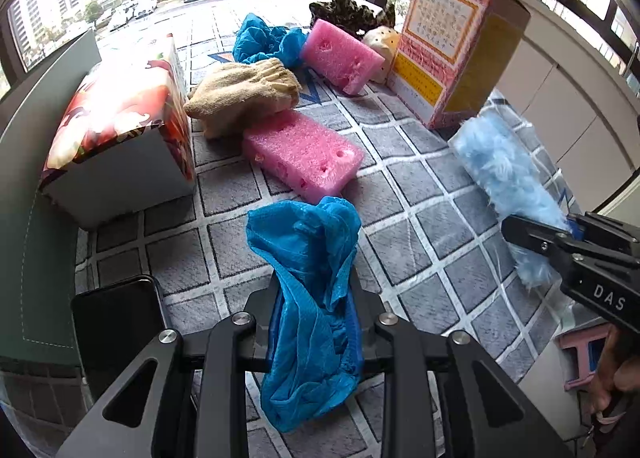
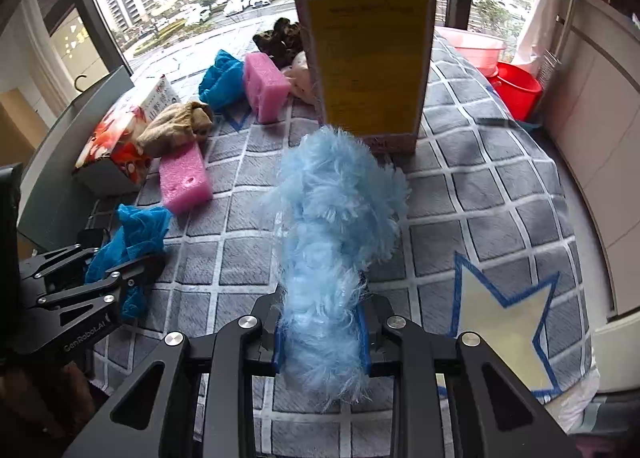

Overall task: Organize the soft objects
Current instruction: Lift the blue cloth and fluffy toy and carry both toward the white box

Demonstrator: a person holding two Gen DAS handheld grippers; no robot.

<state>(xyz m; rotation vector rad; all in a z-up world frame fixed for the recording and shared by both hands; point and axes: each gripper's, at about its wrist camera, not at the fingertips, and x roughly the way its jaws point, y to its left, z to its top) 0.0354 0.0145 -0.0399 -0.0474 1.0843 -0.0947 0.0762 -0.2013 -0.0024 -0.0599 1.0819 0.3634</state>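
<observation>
**Both grippers loaded, sorting mid-way**

Left wrist view: the left gripper [image 1: 316, 322] is clamped on a crumpled blue shoe cover [image 1: 308, 278], which bulges ahead of the fingers over the grey checked mat [image 1: 420, 218]. Just beyond lie a pink foam block [image 1: 304, 156] and a knitted glove [image 1: 244, 92]; a floral tissue box [image 1: 120, 118] stands ahead-left.

Right wrist view: the right gripper [image 2: 320, 338] pinches a fluffy light-blue duster [image 2: 336, 226], whose tip reaches towards a tall pink carton [image 2: 368, 50] straight ahead.

Judgement: this looks like the carrying step; each piece next needs a drop spot, probably beside its like.
</observation>
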